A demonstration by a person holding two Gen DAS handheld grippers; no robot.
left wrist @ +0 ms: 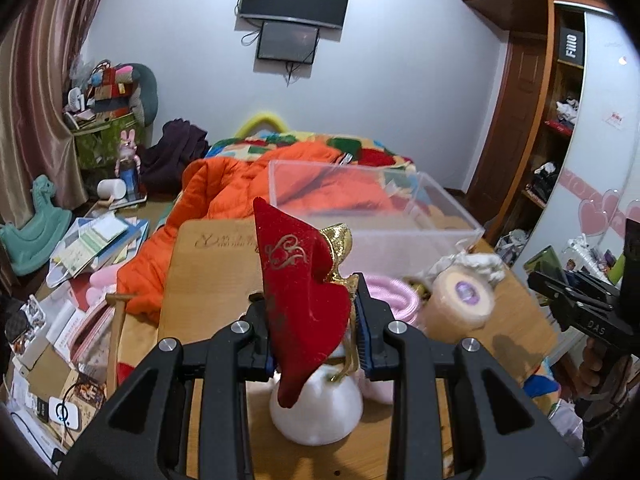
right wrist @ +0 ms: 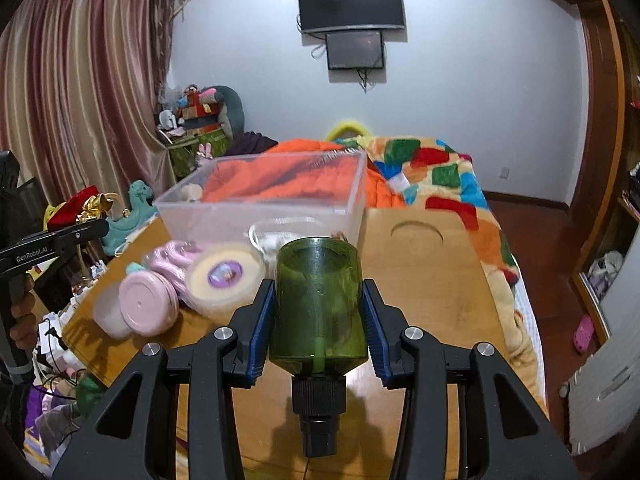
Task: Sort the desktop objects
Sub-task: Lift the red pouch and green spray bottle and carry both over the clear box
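Observation:
My left gripper (left wrist: 316, 320) is shut on a red velvet pouch (left wrist: 300, 280) with gold trim, held above the wooden table (left wrist: 212, 264). My right gripper (right wrist: 320, 316) is shut on a green transparent bottle (right wrist: 320, 304) with a black cap, bottom pointing forward. A clear plastic box (left wrist: 360, 208) stands at the table's far side and also shows in the right wrist view (right wrist: 264, 204). The right gripper shows at the right edge of the left wrist view (left wrist: 580, 300).
On the table lie a beige tape roll (right wrist: 226, 276), a pink-lidded jar (right wrist: 144, 308), pink coiled items (right wrist: 172, 258) and a white round object (left wrist: 316, 412). A bed with an orange quilt (left wrist: 240, 188) lies behind. Books and clutter (left wrist: 88, 248) cover the left floor.

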